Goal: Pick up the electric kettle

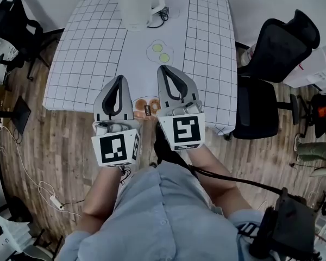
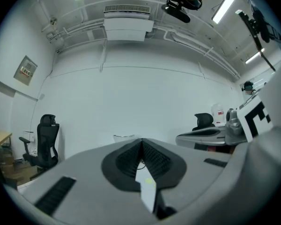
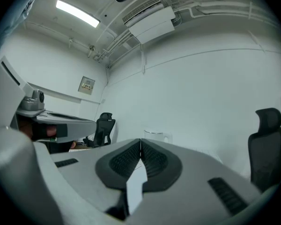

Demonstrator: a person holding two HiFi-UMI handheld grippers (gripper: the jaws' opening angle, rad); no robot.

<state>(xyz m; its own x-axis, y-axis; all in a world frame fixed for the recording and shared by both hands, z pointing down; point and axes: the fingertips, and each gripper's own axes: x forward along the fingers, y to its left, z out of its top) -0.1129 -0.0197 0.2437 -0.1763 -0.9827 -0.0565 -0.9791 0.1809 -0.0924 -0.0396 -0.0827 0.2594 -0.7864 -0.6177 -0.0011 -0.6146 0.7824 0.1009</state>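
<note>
A white electric kettle [image 1: 136, 4] stands at the far end of the table [image 1: 92, 58], its handle toward the right and a black cord beside it. Only its rim [image 2: 123, 137] peeks over the jaws in the left gripper view, and its top [image 3: 155, 135] shows in the right gripper view. My left gripper [image 1: 120, 79] hovers over the table's near edge, jaws together, nothing between them. My right gripper [image 1: 164, 69] is beside it, slightly farther forward, also shut and empty. Both point level toward the kettle, well short of it.
The table wears a white cloth with a black grid. A green-dotted sticker [image 1: 160, 50] and an orange patch [image 1: 147, 107] lie on its middle strip. A black office chair [image 1: 271, 75] stands close at the right, another [image 1: 13, 23] at the far left. Cables trail over the wooden floor.
</note>
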